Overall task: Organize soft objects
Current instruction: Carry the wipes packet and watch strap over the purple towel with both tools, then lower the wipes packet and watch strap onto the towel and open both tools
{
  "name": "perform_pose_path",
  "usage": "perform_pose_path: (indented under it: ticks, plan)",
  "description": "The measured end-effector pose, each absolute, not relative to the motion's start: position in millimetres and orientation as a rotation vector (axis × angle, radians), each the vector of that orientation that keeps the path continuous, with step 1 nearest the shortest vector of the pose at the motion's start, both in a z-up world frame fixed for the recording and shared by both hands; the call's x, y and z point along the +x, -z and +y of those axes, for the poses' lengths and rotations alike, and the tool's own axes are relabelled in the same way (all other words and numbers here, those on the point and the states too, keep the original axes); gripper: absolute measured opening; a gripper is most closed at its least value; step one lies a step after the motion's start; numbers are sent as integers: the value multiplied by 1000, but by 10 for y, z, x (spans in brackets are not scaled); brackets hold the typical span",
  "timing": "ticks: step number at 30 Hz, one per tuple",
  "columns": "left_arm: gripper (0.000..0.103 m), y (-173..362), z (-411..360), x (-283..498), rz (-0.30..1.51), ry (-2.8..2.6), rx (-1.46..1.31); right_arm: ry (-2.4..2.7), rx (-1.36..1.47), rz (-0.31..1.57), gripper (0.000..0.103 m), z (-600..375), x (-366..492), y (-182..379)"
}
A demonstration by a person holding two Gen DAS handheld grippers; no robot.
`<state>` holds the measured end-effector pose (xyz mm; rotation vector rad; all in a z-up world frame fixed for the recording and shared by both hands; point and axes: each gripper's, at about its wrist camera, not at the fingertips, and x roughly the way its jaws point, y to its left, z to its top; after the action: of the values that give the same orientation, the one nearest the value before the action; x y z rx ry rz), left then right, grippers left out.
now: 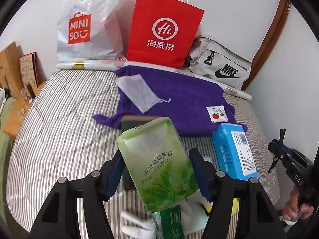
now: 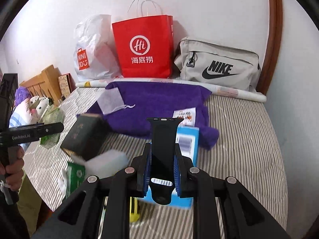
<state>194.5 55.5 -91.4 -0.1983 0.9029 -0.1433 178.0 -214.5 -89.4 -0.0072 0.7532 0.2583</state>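
A: What does the left tool (image 1: 157,171) have?

B: It's clamped on a green pouch (image 1: 157,165), glossy plastic with a leaf print, held by its two long edges above the bed (image 1: 59,139). The pouch looks puffy and soft, so it may slip.

A: And the right tool (image 2: 161,169)?

B: Closed tight on a black watch strap (image 2: 162,149), smooth rubbery material, standing upright between the blue ridged pads (image 2: 145,171).

A: So which step is this?

B: I'd judge both items are picked up and being carried. The next move calls for choosing a place, perhaps the purple towel (image 1: 179,103) ahead or one of the bags by the wall: the red paper bag (image 1: 163,29), the crinkly white plastic bag (image 1: 89,25) or the grey fabric pouch bag (image 1: 219,63).

A: What else lies around?

B: A blue cardboard box (image 1: 233,151), rigid and rectangular, just below the towel; a dark box (image 2: 83,137) beside it; a small grey drawstring sack (image 1: 139,93) on the fuzzy towel. The bedcover is striped, slightly wrinkled.
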Motion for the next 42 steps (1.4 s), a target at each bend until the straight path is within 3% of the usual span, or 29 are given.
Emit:
perform_pose_path:
  ticks: [25, 42]
  plan:
    - [63, 1200, 665, 3288, 976, 120, -235, -253, -26, 854, 20, -2184, 3500, 1214]
    - [63, 1502, 698, 3738, 1089, 121, -245, -256, -80, 980, 20, -2123, 4217, 1609]
